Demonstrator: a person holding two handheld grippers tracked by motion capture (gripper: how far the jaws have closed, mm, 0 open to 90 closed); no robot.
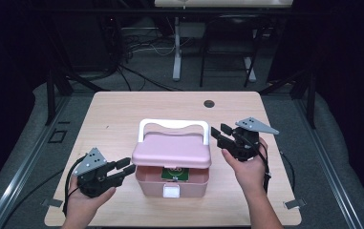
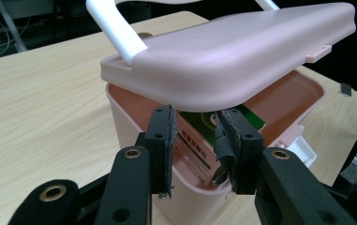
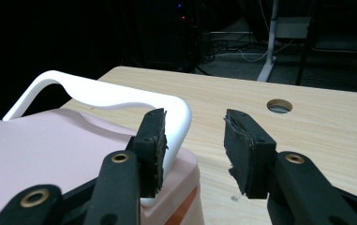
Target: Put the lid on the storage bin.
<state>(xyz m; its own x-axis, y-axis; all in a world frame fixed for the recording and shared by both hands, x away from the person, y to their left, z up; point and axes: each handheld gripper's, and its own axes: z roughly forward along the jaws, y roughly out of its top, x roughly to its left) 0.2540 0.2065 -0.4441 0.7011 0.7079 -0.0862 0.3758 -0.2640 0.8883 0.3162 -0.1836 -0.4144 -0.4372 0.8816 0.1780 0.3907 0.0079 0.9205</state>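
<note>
A pink box (image 1: 151, 183) with a white handle (image 1: 172, 124) stands mid-table, and its lid (image 1: 172, 150) is tilted up at the front. A green carton (image 1: 175, 174) shows inside it. My left gripper (image 1: 127, 167) is at the box's left side, open. In the left gripper view its tips (image 2: 197, 112) sit just under the raised lid's edge (image 2: 223, 56), in front of the green carton (image 2: 251, 119); I cannot tell whether they touch. My right gripper (image 1: 218, 132) is open beside the handle's right end. In the right gripper view (image 3: 195, 117) the handle (image 3: 120, 96) passes its left jaw, ungripped.
The box has a white latch (image 1: 171, 191) on its front. A round cable hole (image 1: 209, 103) lies in the wooden tabletop (image 1: 117, 119) behind the box. Dark floor, cables and a desk's legs lie beyond the far edge.
</note>
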